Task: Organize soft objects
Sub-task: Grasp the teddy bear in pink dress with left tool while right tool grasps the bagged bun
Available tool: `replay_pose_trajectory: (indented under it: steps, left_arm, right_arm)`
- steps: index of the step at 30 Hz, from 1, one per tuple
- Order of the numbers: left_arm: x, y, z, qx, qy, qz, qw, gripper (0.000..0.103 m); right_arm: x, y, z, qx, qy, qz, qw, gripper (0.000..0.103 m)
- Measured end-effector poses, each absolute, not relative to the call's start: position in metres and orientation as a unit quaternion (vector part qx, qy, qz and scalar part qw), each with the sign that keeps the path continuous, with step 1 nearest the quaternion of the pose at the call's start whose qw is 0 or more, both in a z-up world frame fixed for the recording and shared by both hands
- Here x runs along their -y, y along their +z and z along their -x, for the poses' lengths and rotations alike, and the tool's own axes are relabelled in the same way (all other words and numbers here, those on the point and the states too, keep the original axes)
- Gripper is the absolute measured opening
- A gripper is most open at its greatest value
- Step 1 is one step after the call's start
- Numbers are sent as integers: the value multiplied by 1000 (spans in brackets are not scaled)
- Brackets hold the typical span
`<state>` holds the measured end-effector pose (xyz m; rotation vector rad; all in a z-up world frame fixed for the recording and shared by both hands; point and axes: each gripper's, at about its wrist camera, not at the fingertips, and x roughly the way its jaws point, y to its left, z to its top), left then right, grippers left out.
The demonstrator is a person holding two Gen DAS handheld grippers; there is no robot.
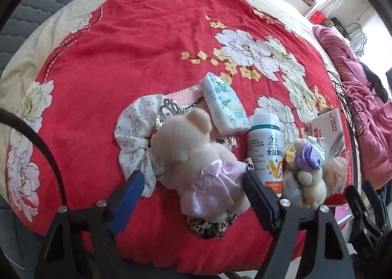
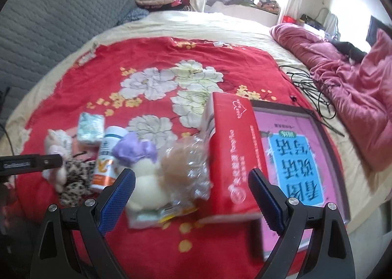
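A cream teddy bear in a pink satin dress (image 1: 196, 156) lies on the red floral bedspread (image 1: 147, 46), partly over a leopard-print scrunchie (image 1: 210, 227) and beside a white floral scrunchie (image 1: 132, 132). My left gripper (image 1: 193, 183) hangs just above it, open, its jaws on either side of the dress and not pressing. A second bear with a purple bow (image 2: 139, 156) and a bear in clear plastic (image 2: 186, 158) lie ahead of my right gripper (image 2: 191, 178), which is open and holds nothing. The right wrist view is blurred.
A tissue pack (image 1: 225, 105) and a white vitamin bottle (image 1: 265, 149) lie among the soft toys. A red box (image 2: 232, 151) rests on a pink book (image 2: 296, 156). Black cables (image 2: 313, 90) and a pink duvet (image 2: 355, 87) lie to the right, with a grey headboard (image 2: 61, 21) behind.
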<state>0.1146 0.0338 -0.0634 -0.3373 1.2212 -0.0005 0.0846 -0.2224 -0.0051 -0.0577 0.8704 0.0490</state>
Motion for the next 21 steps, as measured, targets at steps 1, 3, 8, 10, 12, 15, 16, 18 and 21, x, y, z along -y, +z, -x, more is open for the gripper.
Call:
replay_pose_trajectory:
  steps: [1, 3, 8, 10, 12, 15, 16, 18, 21]
  left_arm:
    - [-34, -64, -115, -571, -1, 159, 805, 82]
    - [-35, -66, -116, -572, -2, 162, 804, 81]
    - [-38, -71, -118, -576, -3, 174, 799, 78]
    - [-39, -72, -118, -578, -7, 180, 796, 74]
    - [-39, -74, -119, -580, -10, 188, 793, 70]
    - [-38, -74, -119, -581, -15, 191, 791, 63]
    - [-38, -74, -119, -581, -16, 192, 791, 61]
    - [-37, -74, -119, -579, -21, 193, 792, 55]
    - [-37, -72, -118, -579, -25, 191, 792, 50]
  right_arm:
    - [221, -6, -87, -427, 20, 41, 903, 94]
    - [216, -10, -93, -432, 19, 68, 899, 93]
    - [204, -21, -102, -448, 13, 120, 886, 74]
    - [202, -28, -108, -464, 10, 130, 876, 59]
    - [200, -34, -111, -467, 8, 138, 873, 58]
    - [199, -36, -112, -462, 15, 134, 877, 52]
    - [199, -35, -111, -459, 18, 129, 879, 51]
    - [203, -33, -112, -456, 24, 110, 883, 50]
    - [212, -27, -110, -453, 26, 87, 887, 50]
